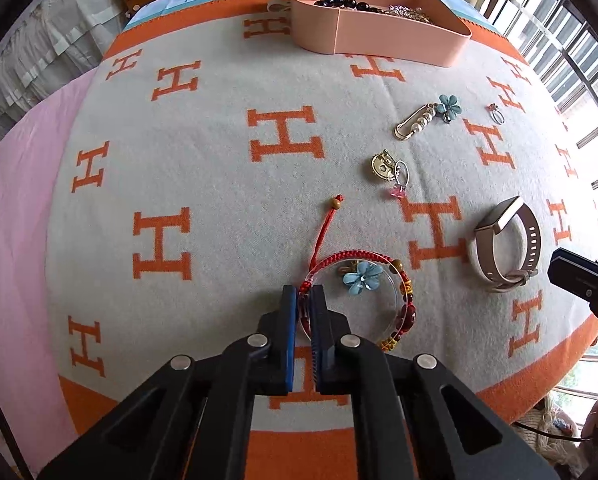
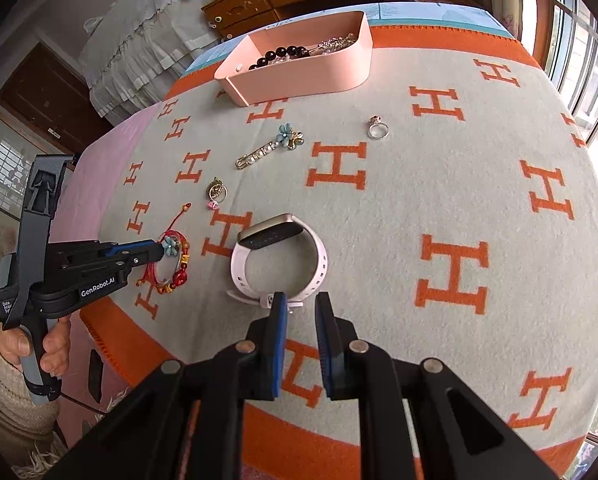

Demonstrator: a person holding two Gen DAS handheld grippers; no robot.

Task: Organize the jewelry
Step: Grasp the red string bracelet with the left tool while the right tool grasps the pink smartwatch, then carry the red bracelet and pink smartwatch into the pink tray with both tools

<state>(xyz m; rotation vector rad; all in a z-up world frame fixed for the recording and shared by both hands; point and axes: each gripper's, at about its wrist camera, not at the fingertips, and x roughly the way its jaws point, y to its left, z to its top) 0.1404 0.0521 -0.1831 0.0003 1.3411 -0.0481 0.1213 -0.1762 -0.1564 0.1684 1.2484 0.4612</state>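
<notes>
- The left gripper [image 1: 304, 300] was clenched on the red braided cord bracelet with beads [image 1: 363, 296], at the left side of its loop. The bracelet lay on the grey blanket with orange H letters [image 1: 219, 184], close to the near edge.
- A thin clear plastic ring and a blue flower charm [image 1: 362, 277] lay inside the same loop; I cannot tell whether the pads held the clear ring too.
- The cord seemed light and soft, so I judged the loop would hang down and swing when lifted. The braid is probably the best place to hold, because the glossy beads would be slippery.
- The right gripper [image 2: 301, 308] stood with its jaws almost closed, a narrow gap between them, at the strap end of the pale pink smartwatch [image 2: 277, 256]. It looked empty; contact with the strap was not clear.
- The watch seemed heavier, with a springy strap, so the strap looked a better hold than the smooth screen.
- The pink oval tray [image 2: 307, 76] stood at the far side, well apart from both things.
</notes>
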